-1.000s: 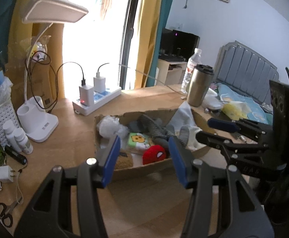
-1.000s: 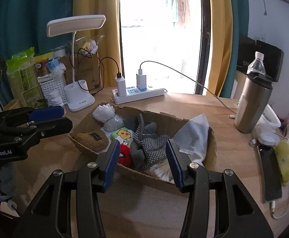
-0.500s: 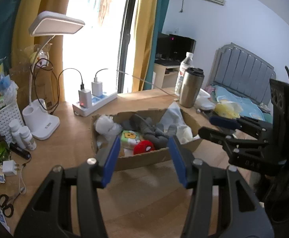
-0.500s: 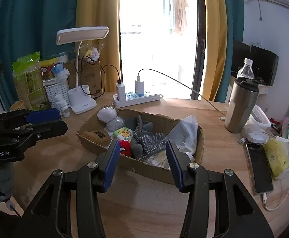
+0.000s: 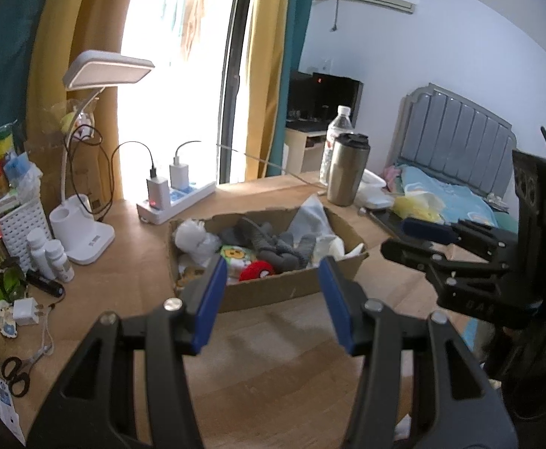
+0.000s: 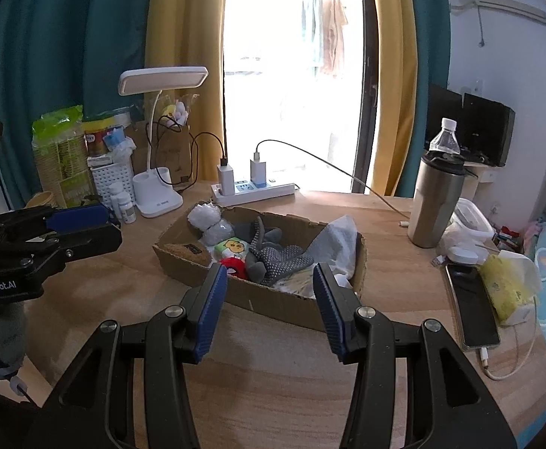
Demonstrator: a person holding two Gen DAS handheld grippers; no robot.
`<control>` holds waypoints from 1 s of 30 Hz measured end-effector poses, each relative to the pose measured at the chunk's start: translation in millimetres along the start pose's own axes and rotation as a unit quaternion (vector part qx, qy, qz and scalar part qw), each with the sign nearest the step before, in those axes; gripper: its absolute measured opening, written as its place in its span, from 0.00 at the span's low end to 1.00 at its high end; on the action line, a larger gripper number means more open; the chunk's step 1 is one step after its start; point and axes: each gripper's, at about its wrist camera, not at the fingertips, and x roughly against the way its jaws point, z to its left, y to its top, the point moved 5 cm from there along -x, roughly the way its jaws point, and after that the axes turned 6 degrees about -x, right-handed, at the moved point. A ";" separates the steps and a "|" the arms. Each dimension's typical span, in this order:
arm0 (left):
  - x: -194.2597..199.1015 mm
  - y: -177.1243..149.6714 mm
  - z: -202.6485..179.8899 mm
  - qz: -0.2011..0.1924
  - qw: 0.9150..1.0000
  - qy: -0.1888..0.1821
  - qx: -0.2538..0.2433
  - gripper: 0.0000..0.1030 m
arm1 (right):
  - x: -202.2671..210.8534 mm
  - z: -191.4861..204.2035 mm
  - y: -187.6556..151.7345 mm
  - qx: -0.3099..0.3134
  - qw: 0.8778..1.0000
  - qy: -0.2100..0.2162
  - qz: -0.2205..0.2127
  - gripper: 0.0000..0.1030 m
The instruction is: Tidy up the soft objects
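Note:
An open cardboard box (image 5: 273, 293) (image 6: 273, 301) stands on the wooden desk. It holds a white fluffy item (image 5: 194, 237), grey dotted gloves (image 6: 284, 258), a red plush (image 5: 258, 271), a green-yellow packet (image 6: 231, 247) and a pale cloth (image 6: 336, 241). My left gripper (image 5: 271, 260) is open and empty, hanging back from the box's near wall. Likewise my right gripper (image 6: 269, 266) is open with nothing between its blue pads (image 6: 209, 307). Each gripper shows in the other's view: the right one (image 5: 422, 239) to the box's right, the left one (image 6: 74, 224) to its left.
Behind the box lie a white power strip (image 6: 254, 191) with chargers and a desk lamp (image 6: 156, 198). A steel tumbler (image 6: 435, 202), a water bottle (image 6: 445, 138) and a phone (image 6: 471, 307) stand to the right. Small bottles (image 5: 54, 258), a white basket (image 5: 18, 224) and scissors (image 5: 14, 374) crowd the left.
Both grippers have drawn back from the box and risen a little, so the box looks smaller and farther. Their jaws kept the same width; nothing was picked up.

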 end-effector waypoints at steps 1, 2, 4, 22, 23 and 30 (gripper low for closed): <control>1.7 -0.3 -1.6 -0.001 1.000 0.000 -0.001 0.52 | 2.3 -0.2 -0.6 0.000 1.000 -0.001 -0.002 0.49; 4.6 -1.2 -3.8 -0.003 1.000 0.002 -0.002 0.52 | 5.9 0.1 -1.6 0.000 1.000 -0.003 -0.004 0.49; 8.4 -2.0 -6.7 -0.005 1.000 0.003 -0.003 0.52 | 12.1 0.4 -3.4 -0.001 1.000 -0.006 -0.009 0.49; 65.8 -10.1 -30.6 -0.037 0.998 0.053 -0.009 0.97 | 82.4 -4.9 -18.5 -0.030 0.997 -0.041 -0.065 0.59; 68.9 -10.7 -31.7 -0.041 0.998 0.054 -0.008 0.97 | 86.2 -4.8 -18.8 -0.031 0.996 -0.044 -0.068 0.59; 94.3 -5.2 -30.5 -0.077 0.992 0.102 0.008 0.97 | 111.0 -2.6 -10.7 -0.033 0.993 -0.056 -0.094 0.59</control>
